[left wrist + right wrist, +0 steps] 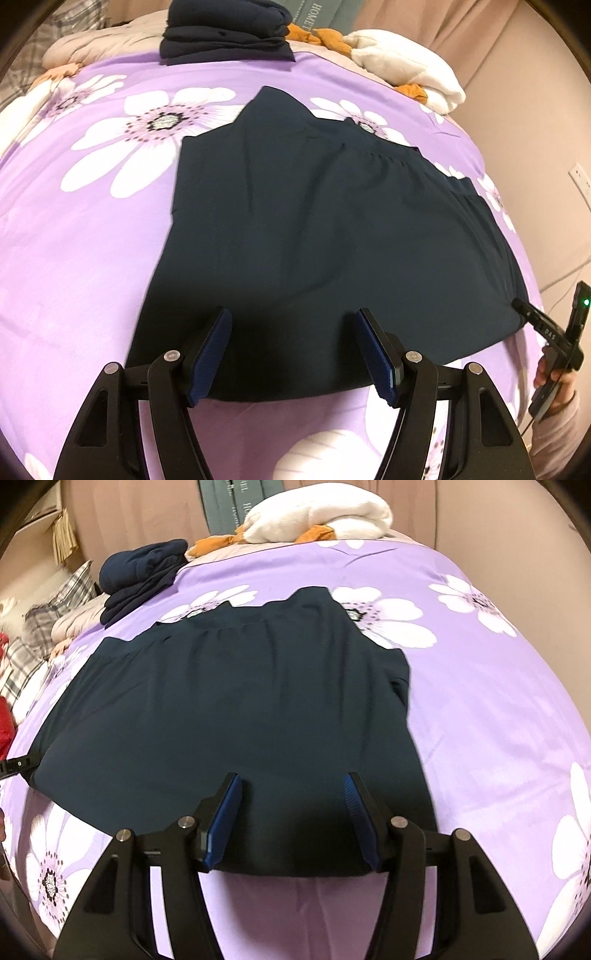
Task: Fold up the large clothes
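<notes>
A dark navy garment (314,221) lies spread flat on the purple flowered bedspread (92,221). In the right wrist view the garment (229,709) fills the middle of the bedspread (480,720). My left gripper (293,314) hovers open over the left part of the near hem, with cloth beneath its blue pads and nothing pinched. My right gripper (292,777) stands open over the right part of the same hem. In the left wrist view the right gripper (524,310) shows at the garment's right corner, held by a hand (554,373). The left gripper's tip (18,764) pokes in at the left edge.
A folded stack of navy clothes (225,37) (140,576) sits at the far edge of the bed. A white plush toy with orange parts (406,62) (321,517) lies beside it. Plaid bedding (48,627) and something red (5,720) lie at the left. A wall runs along the right.
</notes>
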### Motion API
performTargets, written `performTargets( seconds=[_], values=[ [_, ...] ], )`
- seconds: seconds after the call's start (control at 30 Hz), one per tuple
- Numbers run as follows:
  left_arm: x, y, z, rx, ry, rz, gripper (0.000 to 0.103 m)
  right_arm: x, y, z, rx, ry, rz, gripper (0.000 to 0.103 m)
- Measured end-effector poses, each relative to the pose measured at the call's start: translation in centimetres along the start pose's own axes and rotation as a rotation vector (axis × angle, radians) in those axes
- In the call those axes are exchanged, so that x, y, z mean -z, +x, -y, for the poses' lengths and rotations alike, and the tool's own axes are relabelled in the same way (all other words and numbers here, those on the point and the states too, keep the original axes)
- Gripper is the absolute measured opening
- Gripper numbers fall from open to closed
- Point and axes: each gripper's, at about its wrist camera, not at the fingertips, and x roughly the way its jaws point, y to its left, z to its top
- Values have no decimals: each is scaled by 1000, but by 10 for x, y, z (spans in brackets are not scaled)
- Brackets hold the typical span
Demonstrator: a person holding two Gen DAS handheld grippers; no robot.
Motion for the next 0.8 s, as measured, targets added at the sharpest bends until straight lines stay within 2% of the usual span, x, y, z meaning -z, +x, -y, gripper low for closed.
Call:
performTargets(
  seconds=[0.3,0.47,0.8],
  values=[
    [6,-13,-10,-34,-33,13,69,7,-12,20,57,33,-7,57],
    [13,-25,-19,-80,-62,32,69,12,-17,38,99,87,-21,60],
    [26,-44,-34,-147,-110,59,70,30,-33,60,109,180,-32,62]
  ],
)
